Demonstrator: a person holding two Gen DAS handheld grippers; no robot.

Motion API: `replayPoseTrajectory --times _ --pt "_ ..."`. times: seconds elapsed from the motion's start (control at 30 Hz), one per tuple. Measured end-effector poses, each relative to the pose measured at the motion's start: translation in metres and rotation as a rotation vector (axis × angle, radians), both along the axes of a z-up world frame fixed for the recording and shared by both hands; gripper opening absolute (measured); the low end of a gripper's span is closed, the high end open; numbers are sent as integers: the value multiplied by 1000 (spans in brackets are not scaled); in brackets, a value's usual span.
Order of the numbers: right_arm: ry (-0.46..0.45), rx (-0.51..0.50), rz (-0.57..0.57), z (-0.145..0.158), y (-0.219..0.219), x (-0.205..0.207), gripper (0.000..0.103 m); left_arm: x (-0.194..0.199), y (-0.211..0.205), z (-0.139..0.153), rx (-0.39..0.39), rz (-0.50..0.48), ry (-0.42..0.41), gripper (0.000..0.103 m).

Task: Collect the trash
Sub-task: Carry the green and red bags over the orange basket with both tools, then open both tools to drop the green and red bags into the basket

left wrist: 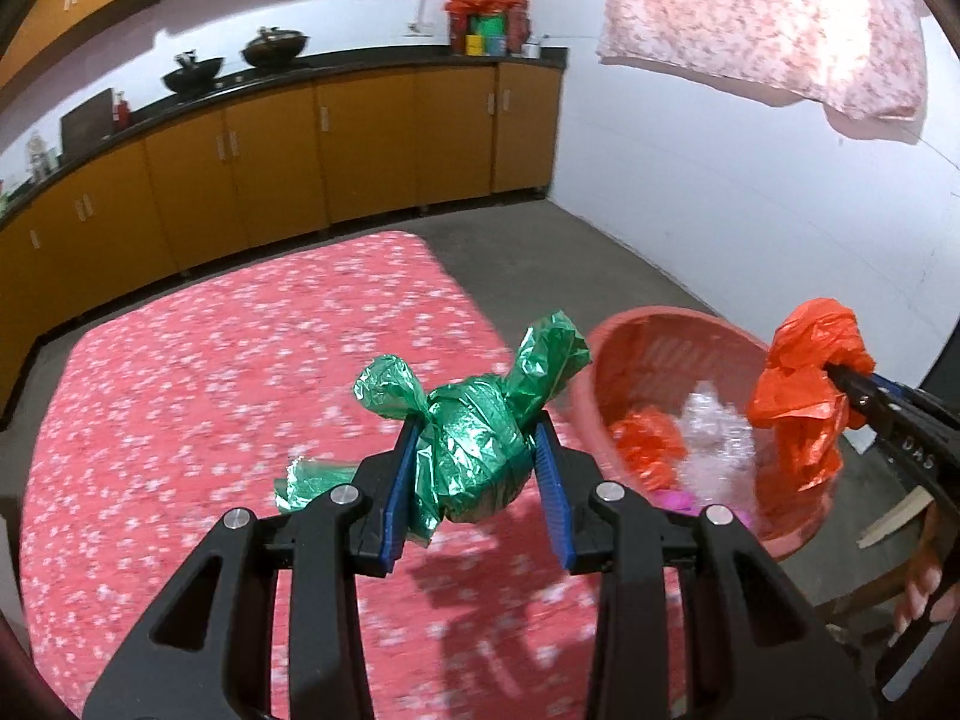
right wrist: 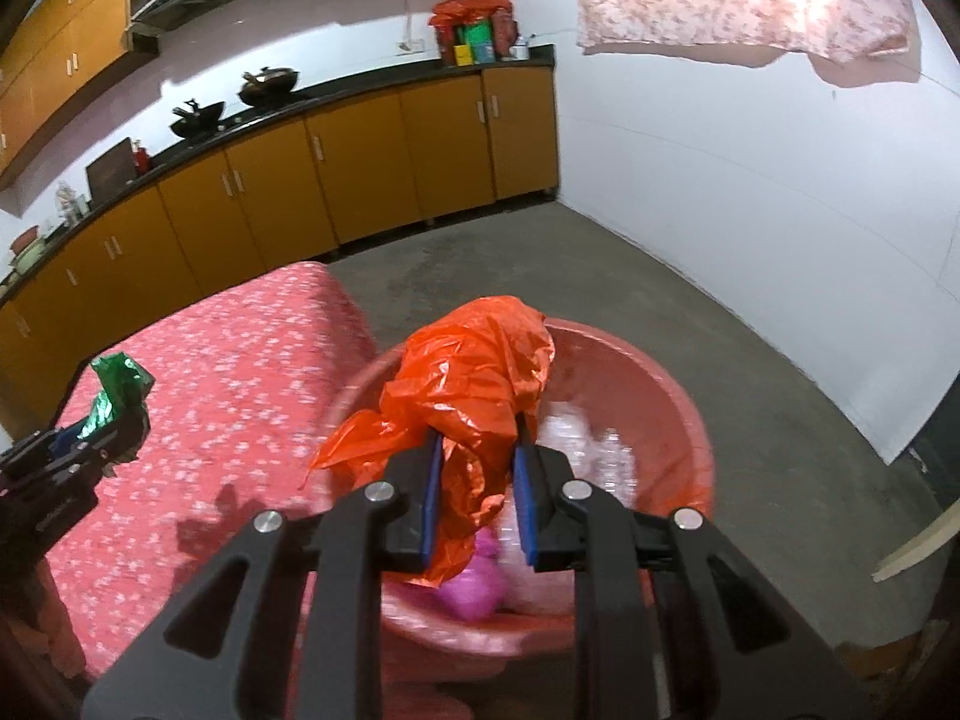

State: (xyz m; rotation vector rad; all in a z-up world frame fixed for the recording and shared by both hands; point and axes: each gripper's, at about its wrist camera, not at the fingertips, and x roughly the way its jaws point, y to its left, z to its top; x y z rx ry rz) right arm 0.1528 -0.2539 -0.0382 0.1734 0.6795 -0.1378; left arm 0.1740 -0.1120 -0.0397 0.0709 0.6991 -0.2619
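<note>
My left gripper [left wrist: 477, 429] is shut on a crumpled green plastic bag [left wrist: 474, 450], held above the red flowered table [left wrist: 210, 390], just left of the red basket [left wrist: 660, 330]. In the right wrist view that gripper [right wrist: 129, 420] shows at the far left with the green bag [right wrist: 117, 384] in it. My right gripper [right wrist: 477, 441] is shut on a crumpled orange plastic bag [right wrist: 474, 372], hanging over the red basket [right wrist: 660, 384]. The left wrist view shows the orange bag [left wrist: 804, 396] over the basket's right rim, pinched by the right gripper [left wrist: 840, 378]. Orange, clear and pink trash lies inside the basket.
Yellow kitchen cabinets [left wrist: 360, 150] with a black counter run along the far wall, with woks [left wrist: 273, 48] on top. A flowered cloth [left wrist: 762, 18] hangs on the white wall. Grey concrete floor [right wrist: 600, 264] lies beyond the basket. A person's hand [left wrist: 924, 588] shows at the right edge.
</note>
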Motion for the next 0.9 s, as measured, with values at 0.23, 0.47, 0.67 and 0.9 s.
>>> replayPoseTrajectory --times 0.23,0.47,0.67,0.9 --pt "17 -26 -36 -10 -37 1 21 3 -50 -5 -14 -109 3 38" --pt "7 -55 -37 -15 -55 6 21 13 -86 -10 -8 -198 6 38" --pt "9 -54 -27 -24 -65 13 21 25 -104 -22 -3 -223 37 38" --pt "8 -22 -16 -32 -69 20 22 36 -120 -34 0 -239 64 38"
